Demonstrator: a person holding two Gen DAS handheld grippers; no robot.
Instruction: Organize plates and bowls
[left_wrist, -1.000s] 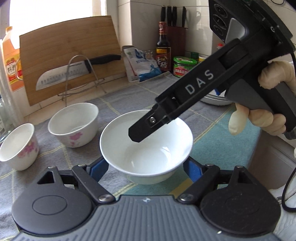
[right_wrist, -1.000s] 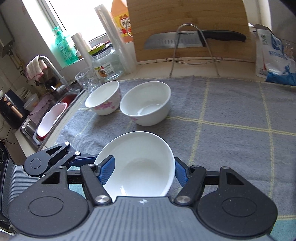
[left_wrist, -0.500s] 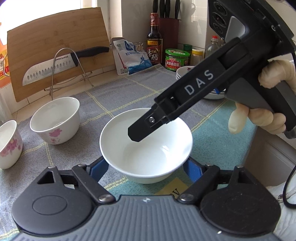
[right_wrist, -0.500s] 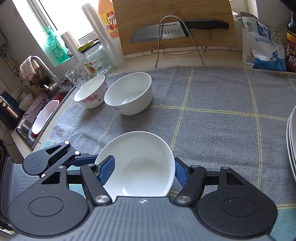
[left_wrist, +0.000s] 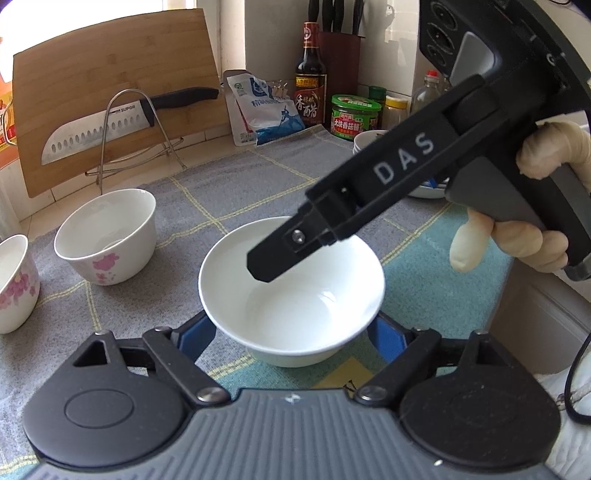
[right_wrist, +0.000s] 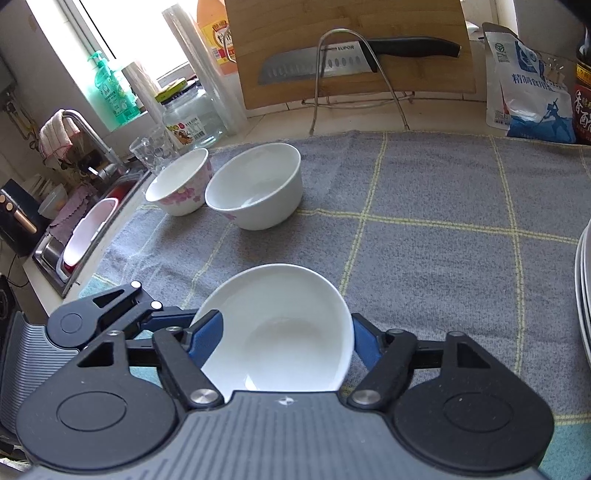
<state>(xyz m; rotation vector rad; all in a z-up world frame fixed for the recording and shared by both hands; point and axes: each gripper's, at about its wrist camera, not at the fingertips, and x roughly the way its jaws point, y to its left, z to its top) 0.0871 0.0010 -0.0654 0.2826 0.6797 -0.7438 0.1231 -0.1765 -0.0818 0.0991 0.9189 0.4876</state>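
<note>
A plain white bowl (left_wrist: 291, 295) is held between both grippers above the grey checked cloth (right_wrist: 436, 236). My left gripper (left_wrist: 291, 328) has its blue pads on either side of the bowl's wall. My right gripper (right_wrist: 284, 336) clamps the same bowl (right_wrist: 280, 328) from the other side; its finger (left_wrist: 295, 247) reaches over the rim in the left wrist view. Two flowered bowls (right_wrist: 255, 184) (right_wrist: 181, 181) stand on the cloth at the back left. A stack of plates (right_wrist: 583, 288) shows at the right edge.
A cutting board (right_wrist: 351, 48) and a knife (right_wrist: 354, 59) on a wire stand lean at the back. Sauce bottle (left_wrist: 310, 81), green jar (left_wrist: 354, 116) and salt bag (left_wrist: 262, 107) stand back right. The sink (right_wrist: 81, 236) lies left of the cloth.
Both grippers have carried the white bowl to the right over the cloth, away from the two flowered bowls. The grip on the bowl is unchanged.
</note>
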